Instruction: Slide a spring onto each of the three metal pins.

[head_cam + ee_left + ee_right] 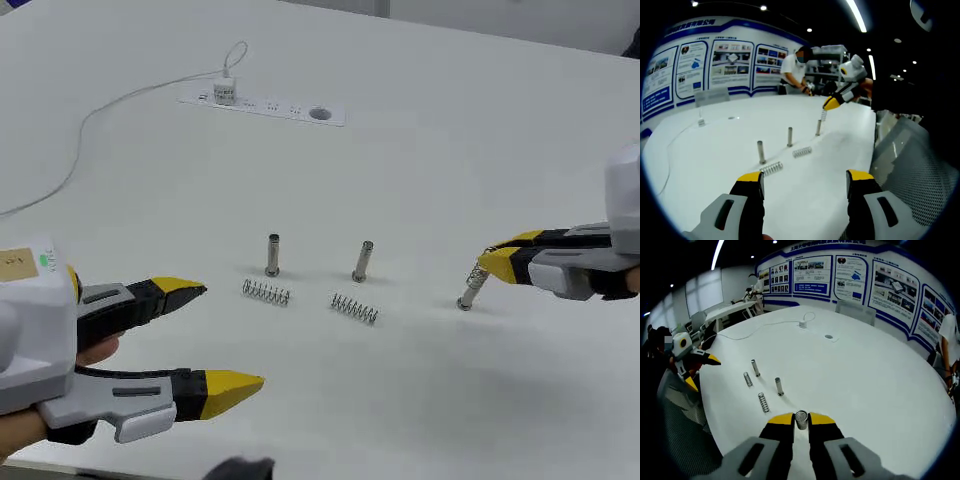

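R claw [484,262] is pinching a spring [479,276] at the top of the third pin [468,295], which is leaning w/ its base on the bench [420,160]. L claw [230,336] is hovering spread, holding nothing. Left pin [273,254] and mid pin [363,261] are standing upright, w/ left loose spring [266,292] and mid loose spring [354,308] lying just beside them. Risk: pushing down off-axis is likely jamming the coil or toppling the leaning pin

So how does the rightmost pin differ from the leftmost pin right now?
The leftmost pin stands upright; the rightmost pin leans. The leftmost pin is bare, with a loose spring lying on the table in front of it; the rightmost pin has the held spring at its top, gripped by the right tongs. Both are metal pins on the same table.
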